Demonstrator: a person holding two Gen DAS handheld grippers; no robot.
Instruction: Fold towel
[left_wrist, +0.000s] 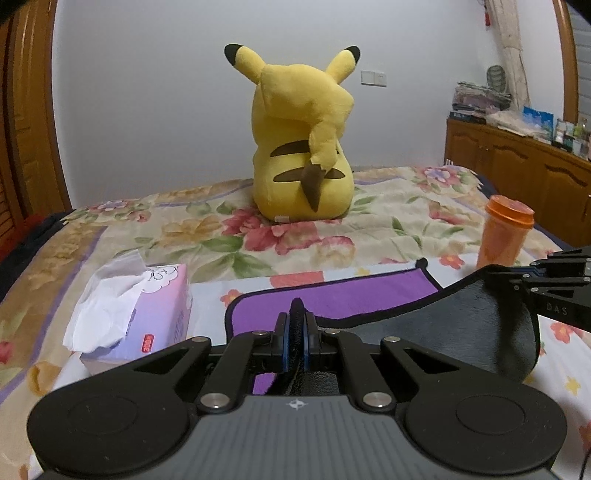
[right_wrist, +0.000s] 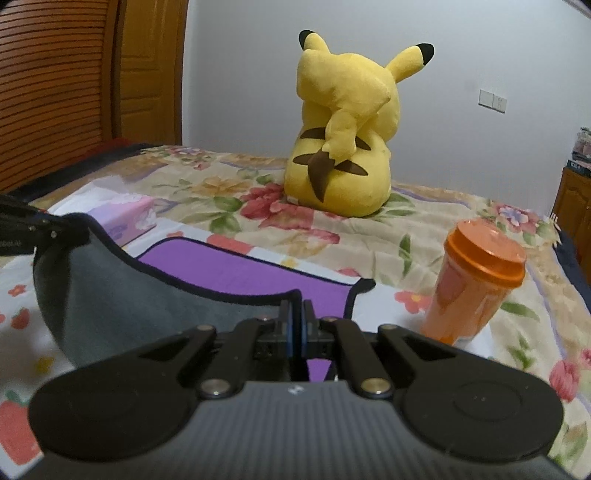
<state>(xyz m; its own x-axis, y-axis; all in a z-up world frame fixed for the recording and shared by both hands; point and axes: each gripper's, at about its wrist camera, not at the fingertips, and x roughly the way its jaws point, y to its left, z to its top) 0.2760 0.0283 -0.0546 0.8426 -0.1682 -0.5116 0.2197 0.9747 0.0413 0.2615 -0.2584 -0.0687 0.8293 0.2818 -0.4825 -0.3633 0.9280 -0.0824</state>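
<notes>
Between the blue-padded fingers (left_wrist: 286, 341) of the left gripper (left_wrist: 296, 332) a dark-bound edge of the towel (left_wrist: 332, 295) is pinched, the two pads clenched on the fabric with a fold of it standing up between them. The right gripper (right_wrist: 295, 325) likewise has its fingers (right_wrist: 289, 332) pressed together on a corner of the towel, the dark hem running right into the narrow slit between the pads.

From both grips the lifted near part of the towel sags as a grey flap, showing its grey underside, while the far part lies flat on the bed (left_wrist: 258, 236) with its purple face up and a black border round it. In the left wrist view the right gripper shows at the right edge, holding the raised grey flap; in the right wrist view the left gripper appears at the left edge doing the same.

Just left of the towel stands a lilac tissue box (left_wrist: 159, 314) with a white tissue pulled up from its top. To the towel's right an orange lidded cup (right_wrist: 476, 284) stands upright on the floral bedspread. Farther back, mid-bed, a yellow plush toy (left_wrist: 303, 147) sits with its back to the cameras. A wooden cabinet (left_wrist: 517, 166) lines the right wall.
</notes>
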